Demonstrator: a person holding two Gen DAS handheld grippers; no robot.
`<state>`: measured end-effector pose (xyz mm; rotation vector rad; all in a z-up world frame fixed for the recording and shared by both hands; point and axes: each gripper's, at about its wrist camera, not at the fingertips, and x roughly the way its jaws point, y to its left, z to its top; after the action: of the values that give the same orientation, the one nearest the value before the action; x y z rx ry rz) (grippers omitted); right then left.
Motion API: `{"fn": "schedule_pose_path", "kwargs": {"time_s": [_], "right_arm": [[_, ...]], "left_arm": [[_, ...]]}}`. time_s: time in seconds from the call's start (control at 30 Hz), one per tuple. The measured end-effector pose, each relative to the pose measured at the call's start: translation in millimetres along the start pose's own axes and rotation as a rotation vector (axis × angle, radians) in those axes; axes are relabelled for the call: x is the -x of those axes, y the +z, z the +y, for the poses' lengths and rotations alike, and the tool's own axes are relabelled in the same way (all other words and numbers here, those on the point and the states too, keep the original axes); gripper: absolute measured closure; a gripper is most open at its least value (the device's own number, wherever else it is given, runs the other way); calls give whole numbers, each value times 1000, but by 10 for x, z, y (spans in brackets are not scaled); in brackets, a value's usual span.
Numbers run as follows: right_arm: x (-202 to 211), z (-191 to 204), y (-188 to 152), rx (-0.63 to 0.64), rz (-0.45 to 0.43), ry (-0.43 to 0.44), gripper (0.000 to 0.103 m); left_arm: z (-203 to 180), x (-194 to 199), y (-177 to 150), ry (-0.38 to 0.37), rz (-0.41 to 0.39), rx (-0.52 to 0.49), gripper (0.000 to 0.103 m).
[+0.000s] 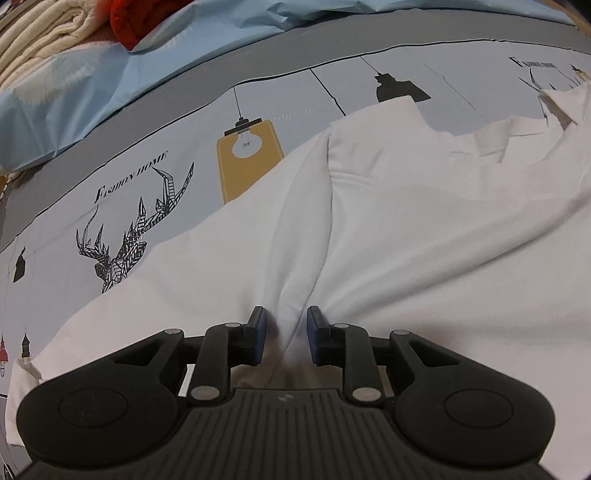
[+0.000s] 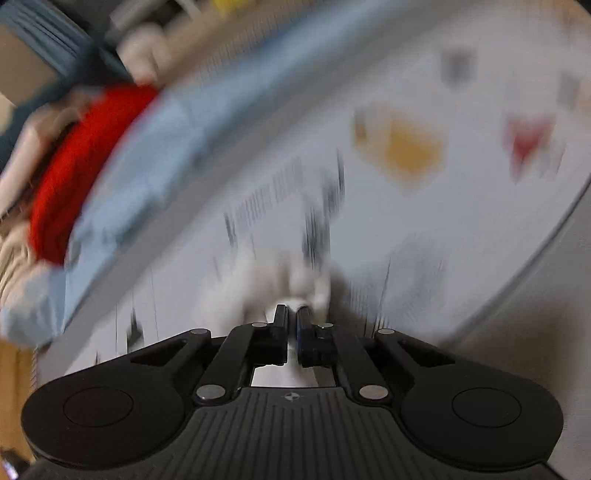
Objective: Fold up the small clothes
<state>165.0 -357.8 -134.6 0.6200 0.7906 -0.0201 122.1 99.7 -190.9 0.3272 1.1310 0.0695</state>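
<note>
Your left claw (image 1: 284,332) is clamped on a raised pleat of the white shirt (image 1: 406,229); the blue pads (image 1: 258,339) press the fabric from both sides, and creases fan forward from the pinch point, indicating tension in the cloth. The rest of the shirt lies spread ahead and to the right of this claw on the printed bedsheet (image 1: 147,206), with its collar region at the far right. This hold probably anchors one edge so the fold line stays straight. Your right claw (image 2: 291,321) has its jaws nearly together on a thin layer of white cloth (image 2: 295,280), which bunches just beyond the fingertips; the right wrist view is heavily blurred, so you cannot confirm which part of the garment this is. Beyond and left of the left claw, a light blue cover (image 1: 92,85), a red textile (image 1: 136,18) and a cream knitted blanket (image 1: 40,37) lie well apart from the shirt. Keep both grips firm, since thin fabric can slip.
</note>
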Motion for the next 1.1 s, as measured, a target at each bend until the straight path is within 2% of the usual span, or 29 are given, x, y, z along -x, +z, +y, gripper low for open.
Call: {"fn": "schedule_pose_path", "kwargs": {"time_s": [0.03, 0.1, 0.13, 0.17, 0.2, 0.27, 0.3, 0.37, 0.4, 0.5, 0.57, 0.6, 0.63, 0.8, 0.83, 0.87, 0.9, 0.97, 1.0, 1.07, 1.1], "right_arm": [[253, 148, 38, 83, -130, -16, 103], [758, 519, -54, 376, -448, -65, 103], [844, 590, -94, 461, -483, -61, 103], [815, 566, -80, 462, -419, -39, 103], [715, 459, -50, 409, -332, -37, 103], [433, 119, -10, 257, -187, -119, 99], [278, -95, 33, 147, -108, -119, 99], [45, -468, 65, -70, 3, -69, 99], [-38, -569, 54, -112, 35, -53, 99], [-314, -591, -43, -64, 107, -39, 94], [-460, -548, -128, -41, 142, 4, 78], [-517, -528, -165, -45, 164, 24, 63], [-570, -512, -193, -45, 172, 34, 59], [-726, -418, -192, -19, 134, 46, 62], [-752, -384, -187, -1, 133, 43, 82], [-759, -356, -180, 21, 139, 51, 96], [-757, -339, -172, 32, 138, 51, 97], [-672, -296, -102, 70, 103, 35, 98], [-548, -196, -26, 147, 41, -4, 99], [-80, 162, 141, 396, -205, -90, 99], [262, 427, 130, 627, -383, -104, 98]], "left_arm": [[7, -1, -2, -5, 1, 4, 76], [25, -11, -2, -8, 7, 14, 76], [32, -13, -1, -11, 8, 18, 76], [34, -13, 2, -12, 10, 22, 76], [31, -11, 5, -10, 12, 23, 76], [9, -7, 10, 0, 13, 17, 76], [-9, -5, 10, 8, 13, 11, 76], [-44, 1, 9, 22, 11, -6, 76], [-53, 0, 10, 26, 10, -9, 76], [-48, -1, 9, 25, 11, -3, 76], [-49, -1, 10, 27, 13, -2, 76], [-54, 0, 10, 29, 12, -5, 76], [-50, 1, 8, 29, 11, -8, 76], [-34, 1, 0, 20, 10, -8, 76], [-26, -1, 0, 16, 11, -5, 76], [-25, -2, -1, 14, 12, -4, 76], [-25, -2, 1, 13, 13, -5, 76], [-22, -5, 3, 10, 14, -6, 76], [-18, -8, 4, 8, 16, -4, 76], [-6, -13, 12, 1, 19, 2, 76], [-1, -14, 13, -2, 20, 3, 76]]}}
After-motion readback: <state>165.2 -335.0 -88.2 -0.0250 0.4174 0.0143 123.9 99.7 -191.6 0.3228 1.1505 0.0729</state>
